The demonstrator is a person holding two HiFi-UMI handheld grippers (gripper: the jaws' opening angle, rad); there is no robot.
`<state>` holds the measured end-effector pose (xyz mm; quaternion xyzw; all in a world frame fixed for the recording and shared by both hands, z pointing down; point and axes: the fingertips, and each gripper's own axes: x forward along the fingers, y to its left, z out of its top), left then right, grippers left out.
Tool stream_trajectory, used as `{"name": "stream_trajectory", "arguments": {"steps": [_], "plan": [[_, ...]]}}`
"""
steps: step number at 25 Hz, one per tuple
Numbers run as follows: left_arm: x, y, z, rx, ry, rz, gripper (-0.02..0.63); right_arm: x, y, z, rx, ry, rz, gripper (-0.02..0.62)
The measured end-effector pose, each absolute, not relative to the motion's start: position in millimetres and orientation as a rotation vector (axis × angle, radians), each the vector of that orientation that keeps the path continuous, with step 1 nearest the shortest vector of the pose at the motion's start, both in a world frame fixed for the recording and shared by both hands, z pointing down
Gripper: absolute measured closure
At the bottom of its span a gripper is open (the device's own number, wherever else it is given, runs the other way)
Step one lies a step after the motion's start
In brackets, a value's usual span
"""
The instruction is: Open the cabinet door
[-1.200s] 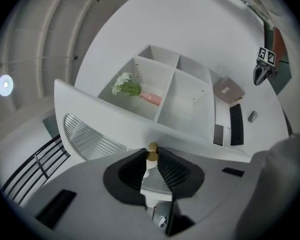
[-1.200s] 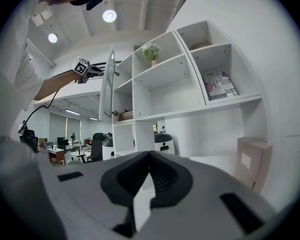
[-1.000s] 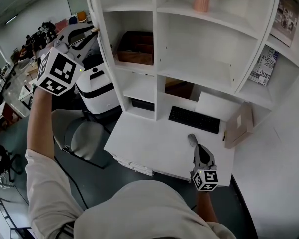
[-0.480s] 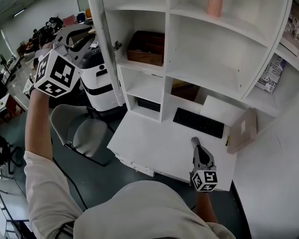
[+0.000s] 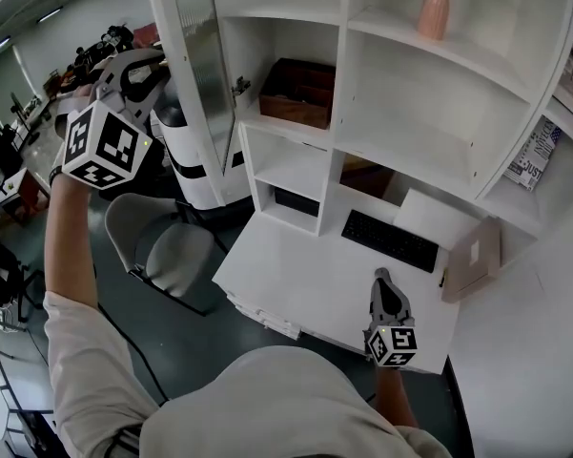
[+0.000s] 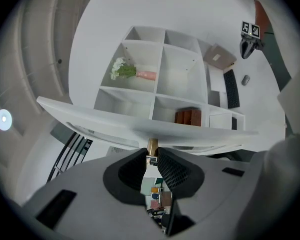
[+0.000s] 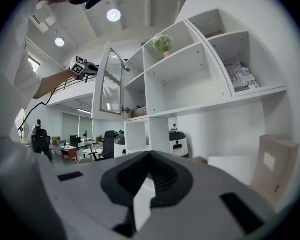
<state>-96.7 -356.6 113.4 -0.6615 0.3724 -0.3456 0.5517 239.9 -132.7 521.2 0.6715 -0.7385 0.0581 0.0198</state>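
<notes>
The white cabinet door (image 5: pixel 196 70) with its ribbed glass pane stands swung out from the upper left shelf unit. My left gripper (image 5: pixel 162 62) is raised at the door's free edge, pointing level. In the left gripper view the door's edge (image 6: pixel 140 129) runs across the frame, and my left gripper (image 6: pixel 152 151) is shut on its small wooden knob (image 6: pixel 152 145). My right gripper (image 5: pixel 383 280) hangs low over the white desk (image 5: pixel 296 284), jaws shut with nothing between them (image 7: pixel 150 156). The right gripper view shows the open door (image 7: pixel 109 89) and the left gripper (image 7: pixel 87 68) at it.
A brown box (image 5: pixel 300 92) sits in the compartment behind the door, a pink vase (image 5: pixel 435 8) on the shelf above. A black keyboard (image 5: pixel 389 239) and a cardboard box (image 5: pixel 475 256) lie on the desk. A grey chair (image 5: pixel 162 246) and a white-and-black machine (image 5: pixel 195 165) stand left of it.
The door has swung further out from the shelf, showing its glass face, and my left gripper has moved with the knob toward the left. The right gripper has barely shifted.
</notes>
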Motion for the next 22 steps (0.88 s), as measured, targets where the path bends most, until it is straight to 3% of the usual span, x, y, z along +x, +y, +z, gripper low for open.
{"name": "stream_trajectory", "arguments": {"steps": [22], "plan": [[-154, -382, 115, -1.486, 0.932, -0.916, 0.535, 209, -164, 526, 2.002, -2.346, 0.194, 0.592]]}}
